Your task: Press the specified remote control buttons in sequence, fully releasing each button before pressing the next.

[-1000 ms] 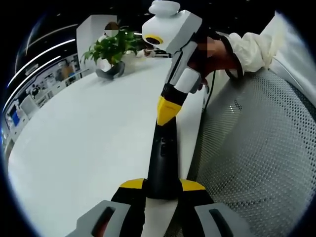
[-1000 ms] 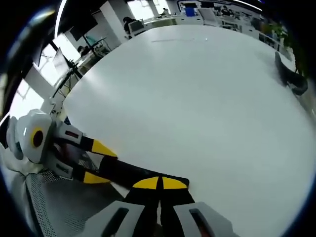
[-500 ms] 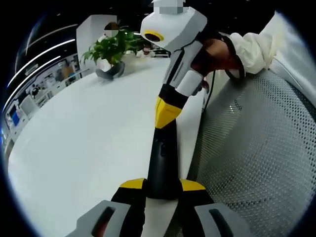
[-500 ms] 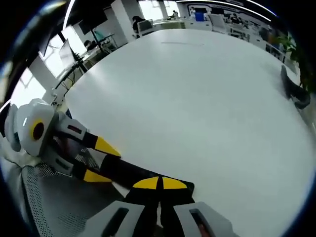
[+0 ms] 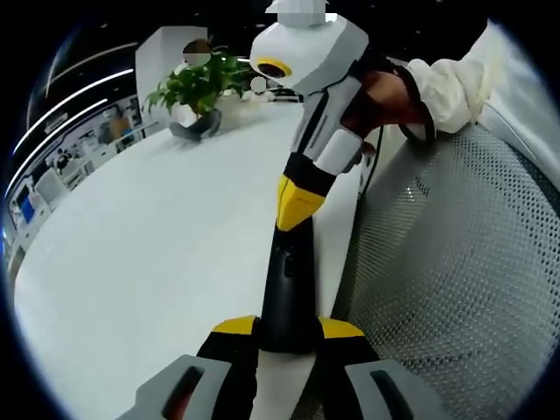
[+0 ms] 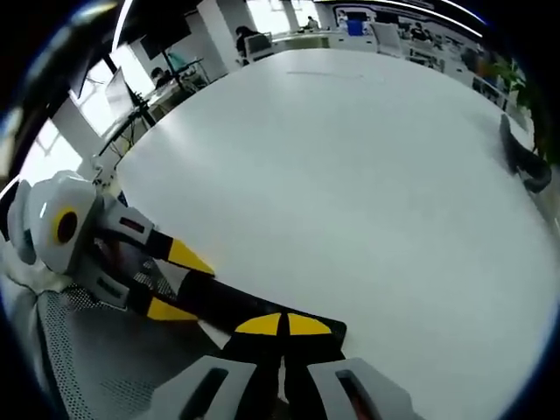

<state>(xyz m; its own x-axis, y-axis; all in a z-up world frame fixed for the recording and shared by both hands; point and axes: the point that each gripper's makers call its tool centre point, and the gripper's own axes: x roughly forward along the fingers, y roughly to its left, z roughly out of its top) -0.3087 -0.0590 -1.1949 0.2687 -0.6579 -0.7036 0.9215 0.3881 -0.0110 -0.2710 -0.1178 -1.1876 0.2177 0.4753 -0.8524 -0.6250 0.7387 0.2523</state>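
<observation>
A long black remote control (image 5: 287,289) lies at the edge of a big white table (image 5: 149,254), right where the table meets a grey mesh surface (image 5: 455,280) full of tiny holes.

In the left gripper view, the left gripper (image 5: 287,337) has its two yellow-tipped jaws on either side of the near end of the remote, pressed against it and holding it. The remote runs away from the camera along the table edge. At its far end the right gripper (image 5: 297,203) comes down from above. Its yellow tips are squeezed together into one point, and that point sits on the top of the remote. It may be pushing a button there, but the buttons are too dark to make out. A hand (image 5: 385,92) with a pale sleeve holds the white body of that gripper.

In the right gripper view, the right gripper (image 6: 282,325) shows its yellow tips shut tight, side by side, resting on the remote control (image 6: 236,308). The left gripper (image 6: 175,284) comes in from the left, with one yellow jaw on each side of the remote.

At the far side of the table stands a green plant (image 5: 199,83), and a dark curved thing (image 5: 196,129) lies in front of it. Beyond the table is an office with desks.
</observation>
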